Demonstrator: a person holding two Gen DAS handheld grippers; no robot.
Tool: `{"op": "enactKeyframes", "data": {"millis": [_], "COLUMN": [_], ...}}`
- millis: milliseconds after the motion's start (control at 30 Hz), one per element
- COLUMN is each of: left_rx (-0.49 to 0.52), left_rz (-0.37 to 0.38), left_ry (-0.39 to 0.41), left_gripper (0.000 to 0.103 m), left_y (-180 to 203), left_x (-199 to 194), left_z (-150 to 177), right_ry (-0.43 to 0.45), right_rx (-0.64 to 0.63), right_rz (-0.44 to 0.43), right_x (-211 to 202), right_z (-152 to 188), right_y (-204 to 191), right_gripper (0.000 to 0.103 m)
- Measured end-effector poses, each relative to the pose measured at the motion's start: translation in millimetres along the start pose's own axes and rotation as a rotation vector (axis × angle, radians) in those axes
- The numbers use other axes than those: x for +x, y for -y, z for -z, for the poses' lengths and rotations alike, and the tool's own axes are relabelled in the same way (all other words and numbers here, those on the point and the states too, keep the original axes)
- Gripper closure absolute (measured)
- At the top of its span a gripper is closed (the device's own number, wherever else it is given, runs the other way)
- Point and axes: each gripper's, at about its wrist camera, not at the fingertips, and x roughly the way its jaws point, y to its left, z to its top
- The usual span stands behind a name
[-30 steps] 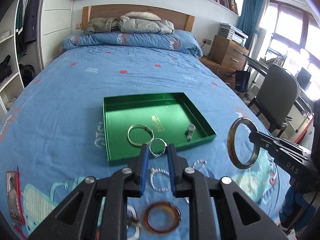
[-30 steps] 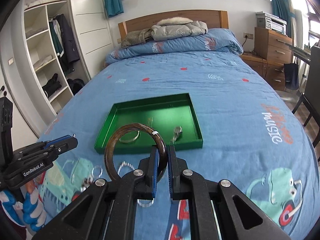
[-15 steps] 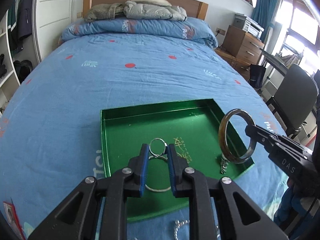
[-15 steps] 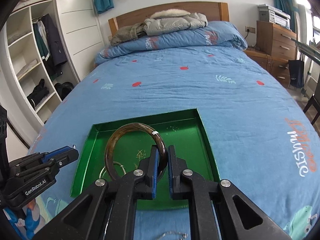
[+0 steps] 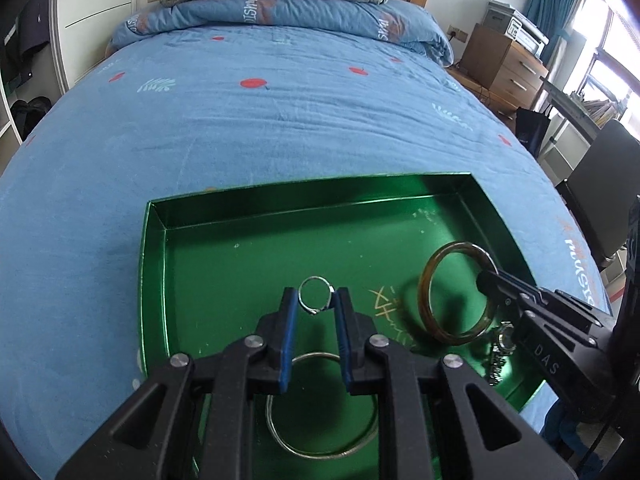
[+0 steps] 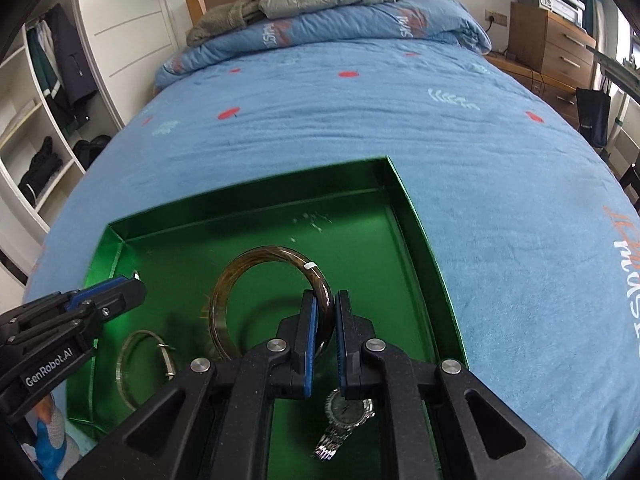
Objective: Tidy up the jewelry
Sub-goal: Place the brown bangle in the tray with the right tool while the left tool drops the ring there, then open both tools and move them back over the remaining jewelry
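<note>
A second ago both were back over the blue bed. Now the left hand-held gripper pinches a small silver ring over the shiny green metal tray. The right hand-held gripper pinches a brown round bangle low inside it. Both look ready to drop.

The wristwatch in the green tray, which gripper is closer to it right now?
Right. The right gripper, holding the brown bangle, hangs just above the wristwatch. The left gripper, holding a small silver ring, is further across the tray.
</note>
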Motion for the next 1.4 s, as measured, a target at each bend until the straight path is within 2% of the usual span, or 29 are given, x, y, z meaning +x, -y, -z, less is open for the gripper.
{"op": "enactKeyframes", "data": {"millis": [133, 533, 600, 700, 767, 833, 1033, 1100, 1400], "left_rx": [-0.006, -0.038, -0.044, -0.039, -0.035, -0.034, -0.017, 0.001, 0.089], "left_rz": [-0.017, 0.008, 0.014, 0.005, -0.001, -0.002, -0.008, -0.018, -0.070], "left_ry": [-0.021, -0.042, -0.045, -0.050, -0.039, -0.024, 0.078, 0.126, 0.218], "left_gripper": [0.086, 0.085, 0.085, 0.084, 0.083, 0.082, 0.082, 0.082, 0.082], "left_y": [-7.5, -11.6, -13.6, -14.6, -14.9, -14.9, -8.8, -4.4, 0.5], "left_x": [13.0, 17.9, 18.3, 16.6, 11.5, 1.9, -52.5, -78.6, -190.2], "left_z": [5.1, 3.9, 1.7, 0.8, 0.1, -0.2, -1.6, 0.1, 25.9], "right_ry": [-0.022, -0.037, -0.043, -0.040, -0.027, -0.011, 0.057, 0.091, 0.241], "right_rx": [-0.021, -0.074, -0.075, -0.074, -0.061, -0.057, -0.035, -0.020, 0.012], "right_rz": [0.016, 0.047, 0.048, 0.058, 0.053, 0.057, 0.058, 0.050, -0.016], "right_x": [9.7, 14.1, 14.0, 8.6, -0.1, -12.0, -69.3, -95.8, -220.7], "right_z": [2.3, 1.3, 0.9, 0.1, 0.6, 0.5, 2.4, 5.5, 41.6], "right_y": [-0.7, -10.1, -11.0, -11.6, -9.7, -8.8, -3.8, -2.0, 5.4], "right_gripper": [0.095, 0.094, 0.089, 0.068, 0.062, 0.056, 0.054, 0.050, 0.045]}}
